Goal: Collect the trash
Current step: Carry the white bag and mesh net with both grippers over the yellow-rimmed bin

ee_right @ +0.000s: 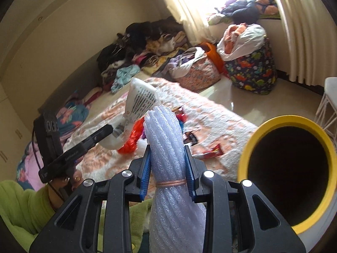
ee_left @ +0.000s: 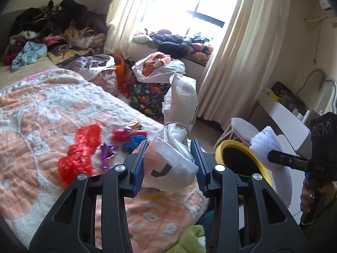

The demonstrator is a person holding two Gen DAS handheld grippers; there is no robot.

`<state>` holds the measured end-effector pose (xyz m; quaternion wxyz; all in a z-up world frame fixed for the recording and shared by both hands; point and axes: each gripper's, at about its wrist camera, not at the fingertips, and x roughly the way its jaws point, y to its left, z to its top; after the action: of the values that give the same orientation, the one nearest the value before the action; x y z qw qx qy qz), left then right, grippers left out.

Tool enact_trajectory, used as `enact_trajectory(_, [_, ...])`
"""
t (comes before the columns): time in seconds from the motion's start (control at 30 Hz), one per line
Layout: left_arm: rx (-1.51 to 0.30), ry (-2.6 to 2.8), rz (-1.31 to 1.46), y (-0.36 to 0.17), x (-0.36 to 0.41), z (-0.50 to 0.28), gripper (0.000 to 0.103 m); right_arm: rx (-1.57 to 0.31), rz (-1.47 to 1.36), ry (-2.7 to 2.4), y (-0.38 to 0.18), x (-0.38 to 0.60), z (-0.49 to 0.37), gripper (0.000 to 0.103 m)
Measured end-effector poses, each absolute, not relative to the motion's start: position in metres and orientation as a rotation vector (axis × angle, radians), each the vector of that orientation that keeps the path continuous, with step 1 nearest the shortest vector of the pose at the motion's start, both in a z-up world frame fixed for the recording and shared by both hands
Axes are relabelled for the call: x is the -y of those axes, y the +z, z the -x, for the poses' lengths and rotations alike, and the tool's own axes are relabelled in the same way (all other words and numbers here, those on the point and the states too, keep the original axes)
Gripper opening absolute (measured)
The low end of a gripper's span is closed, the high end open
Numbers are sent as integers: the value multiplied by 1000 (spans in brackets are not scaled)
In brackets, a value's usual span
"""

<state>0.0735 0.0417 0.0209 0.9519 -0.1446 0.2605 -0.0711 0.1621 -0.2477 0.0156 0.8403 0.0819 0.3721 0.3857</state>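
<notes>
Both loaded: left gripper (ee_left: 169,164) clamped on white plastic bag (ee_left: 170,166), right gripper (ee_right: 168,172) on foam netting roll (ee_right: 166,147); centre over yellow-rimmed bin (ee_right: 288,168) before opening.

left gripper (ee_left: 169,158): pointing slightly down, pads pressed on white plastic bag (ee_left: 174,147) | right gripper (ee_right: 167,168): pointing slightly down, clamped on foam roll (ee_right: 166,139)

The yellow-rimmed bin's (ee_right: 290,172) mouth stood unobstructed; wrappers (ee_left: 118,145) cluttered the bed's (ee_left: 42,109) near edge, bags (ee_left: 151,88) crowded the floor beyond.
</notes>
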Motion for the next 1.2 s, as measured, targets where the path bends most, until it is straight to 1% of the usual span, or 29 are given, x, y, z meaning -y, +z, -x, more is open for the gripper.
enact_trajectory(0.27, [-529,-245,258,26,2,-86,33,-771,-269,678,11,302,-174,28])
enact_trajectory(0.67, [-588,-369,193,12,71,-107,33,-765,-363,467,-12,364,-184,28])
enact_trajectory(1.0, [-671,-437,117,-14,122,-131,33,-724,-448,320,-46,400,-191,28])
enact_trajectory(1.2, [-732,-449,71,-35,141,-146,33,-731,-476,251,-65,411,-204,28])
